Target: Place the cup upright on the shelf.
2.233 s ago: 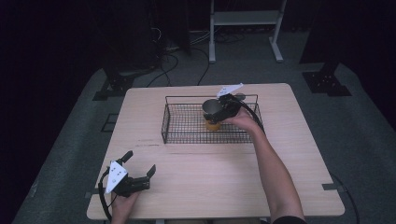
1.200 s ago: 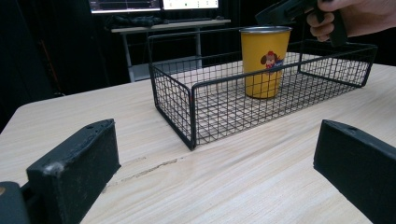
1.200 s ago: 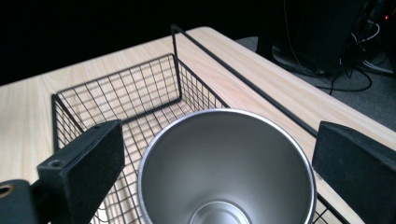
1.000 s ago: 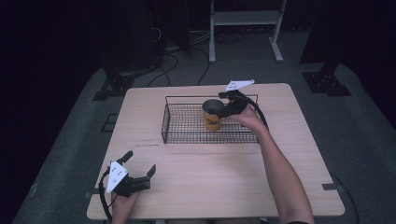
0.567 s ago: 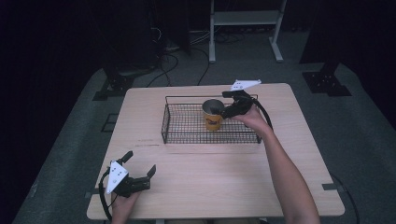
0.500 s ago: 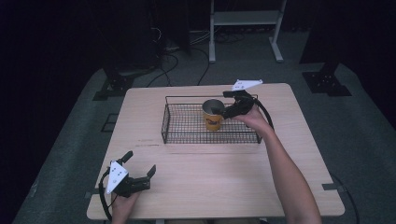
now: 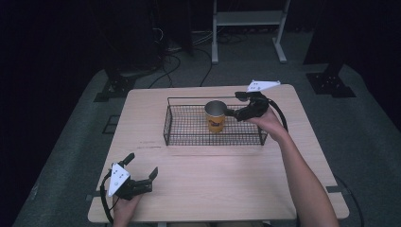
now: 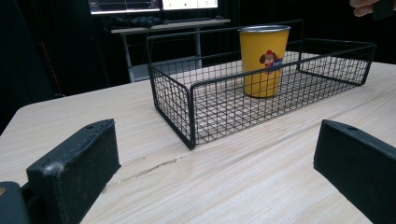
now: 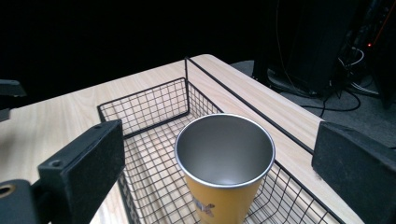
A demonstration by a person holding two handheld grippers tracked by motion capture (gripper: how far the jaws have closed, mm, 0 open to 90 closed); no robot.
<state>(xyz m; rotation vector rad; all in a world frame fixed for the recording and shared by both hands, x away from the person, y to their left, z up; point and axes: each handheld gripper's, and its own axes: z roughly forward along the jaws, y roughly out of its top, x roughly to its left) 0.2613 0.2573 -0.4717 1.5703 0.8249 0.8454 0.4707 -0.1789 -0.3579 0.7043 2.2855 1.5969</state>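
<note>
From the high view, the yellow metal cup point(image 7: 215, 116) stands upright inside the black wire basket point(image 7: 189, 135), near its middle and toward the far wall, on the wooden counter point(image 7: 227, 175). The right gripper point(image 7: 235, 111) sits just beside the cup's rim on its right, fingers apart and not clamped on it; the step looks like a release and retreat, so the hand should lift straight up and away from the rim before moving sideways, lest a finger tip the cup. The left gripper point(image 7: 142, 176) rests on the counter's near left corner, well apart from the basket, fingers apart

In the left gripper view, both black fingers point(image 8: 74, 163) stand wide with bare counter between them; the cup point(image 8: 264, 60) shows level on the basket floor, its cartoon print facing this side, so it needs no correcting

In the right gripper view, the fingers point(image 9: 81, 163) flank the open, empty cup point(image 9: 224, 158) without touching it; keep them this wide and clear the basket wire point(image 9: 154, 105) on the way out
</note>
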